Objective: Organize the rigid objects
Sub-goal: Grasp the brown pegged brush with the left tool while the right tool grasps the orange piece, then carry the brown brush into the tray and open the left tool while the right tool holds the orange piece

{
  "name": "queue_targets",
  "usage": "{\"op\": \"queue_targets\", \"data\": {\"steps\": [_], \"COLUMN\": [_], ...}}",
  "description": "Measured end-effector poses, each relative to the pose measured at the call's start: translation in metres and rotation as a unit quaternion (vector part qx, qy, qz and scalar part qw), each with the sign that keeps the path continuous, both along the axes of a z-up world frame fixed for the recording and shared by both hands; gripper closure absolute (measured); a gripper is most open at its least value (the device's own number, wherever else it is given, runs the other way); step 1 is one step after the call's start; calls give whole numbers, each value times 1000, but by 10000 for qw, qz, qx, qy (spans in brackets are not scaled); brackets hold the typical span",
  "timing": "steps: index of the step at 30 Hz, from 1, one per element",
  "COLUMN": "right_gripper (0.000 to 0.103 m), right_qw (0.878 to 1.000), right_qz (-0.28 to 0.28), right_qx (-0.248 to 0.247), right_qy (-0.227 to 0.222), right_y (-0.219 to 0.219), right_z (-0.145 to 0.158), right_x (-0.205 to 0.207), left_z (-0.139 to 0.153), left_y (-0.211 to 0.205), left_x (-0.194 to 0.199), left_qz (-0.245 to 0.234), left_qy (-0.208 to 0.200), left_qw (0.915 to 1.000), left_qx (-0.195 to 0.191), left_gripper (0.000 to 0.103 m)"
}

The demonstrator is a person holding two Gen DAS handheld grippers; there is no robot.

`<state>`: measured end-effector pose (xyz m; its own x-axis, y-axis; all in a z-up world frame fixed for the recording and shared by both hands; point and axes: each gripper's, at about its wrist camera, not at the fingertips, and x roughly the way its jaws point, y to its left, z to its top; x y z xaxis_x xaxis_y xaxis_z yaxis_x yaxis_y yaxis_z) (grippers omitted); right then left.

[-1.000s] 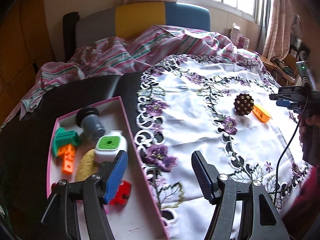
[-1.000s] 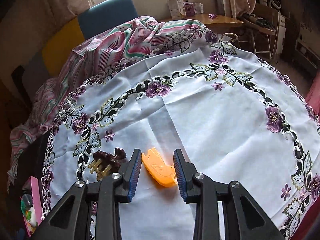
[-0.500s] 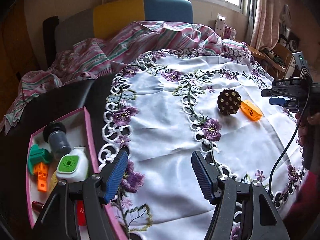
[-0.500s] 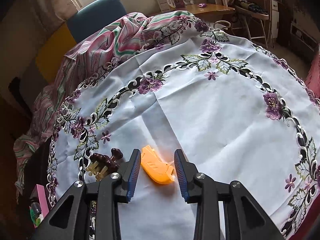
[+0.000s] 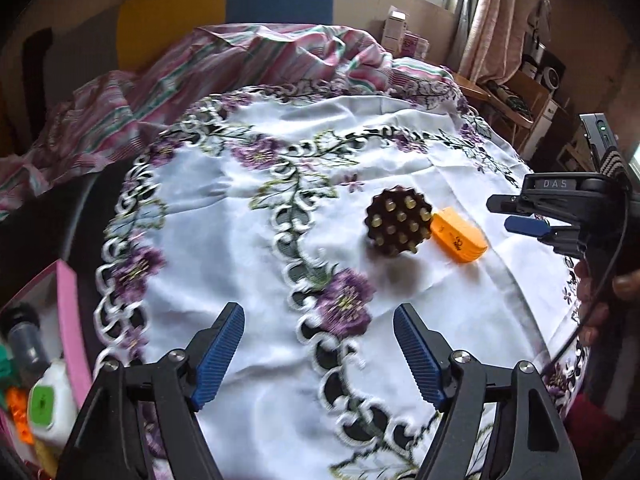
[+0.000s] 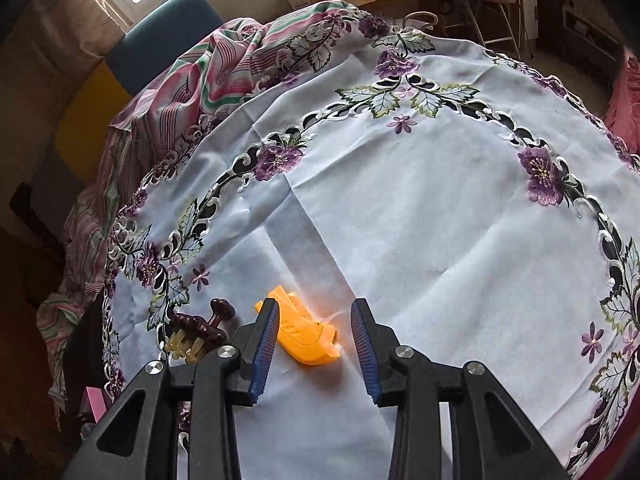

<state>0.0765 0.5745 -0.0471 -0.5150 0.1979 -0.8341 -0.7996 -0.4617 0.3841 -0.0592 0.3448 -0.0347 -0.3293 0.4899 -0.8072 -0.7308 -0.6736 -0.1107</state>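
We see the left gripper (image 5: pixel 319 354) w/ jaws spread wide & nothing between them; they've just been opening further. It hangs over the white embroidered tablecloth (image 5: pixel 224 216), above a purple stitched flower, not touching anything we can make out.

Right gripper (image 6: pixel 314 346): jaws partly open, have just been opening a little. The orange plastic piece (image 6: pixel 302 334) lies on the cloth in the gap btwn the blue pads. The left pad overlaps the piece's near edge in the right wrist view; we can't tell if it touches. The right pad stands clear of it. So the piece isn't clamped. In the left wrist view the same gripper (image 5: pixel 520 216) comes in from the right edge, fingertips near the orange piece (image 5: pixel 458 240), w/ a hand (image 5: pixel 608 300) behind it.

The brown knobbed massager (image 5: pixel 398 222) lies just beside the orange piece, touching or nearly so; in the right wrist view it sits left of the left finger (image 6: pixel 198 330), prongs pointing toward the camera.

The pink tray (image 5: pixel 74 320) is at the far left edge, off the cloth on the dark surface, well apart from both loose items. Inside it: a grey bottle (image 5: pixel 26 344), a white container w/ green top (image 5: pixel 50 404), small orange & green bits, blurred.
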Motion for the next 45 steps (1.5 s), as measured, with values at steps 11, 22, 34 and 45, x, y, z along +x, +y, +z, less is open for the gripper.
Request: {"op": "queue_targets", "data": {"steps": [11,22,34,45], "right_gripper": [64,64,64,63], "right_qw": [9991,9990,9997,9875], "right_qz": [-115,-133,108,1051], "right_qx": [-382,-414,-11,891], "right_qy": [153,113,-201,-766], "right_y": [7,10,7,-20], "right_z": [-7,-13,-16,-22], "right_x": [4,3,-9,-48], "left_z": [-18,-52,-19,7], "left_y": [92,121,47,-30], "left_x": [-16,-43,-19,21], "left_qz": [-672,-754,-371,-204], "left_qy": [-34,-497,-231,-80], "left_qw": [9977,9958,9980,9968], "left_qx": [14,153,466,769], "left_gripper": [3,36,37,37]}}
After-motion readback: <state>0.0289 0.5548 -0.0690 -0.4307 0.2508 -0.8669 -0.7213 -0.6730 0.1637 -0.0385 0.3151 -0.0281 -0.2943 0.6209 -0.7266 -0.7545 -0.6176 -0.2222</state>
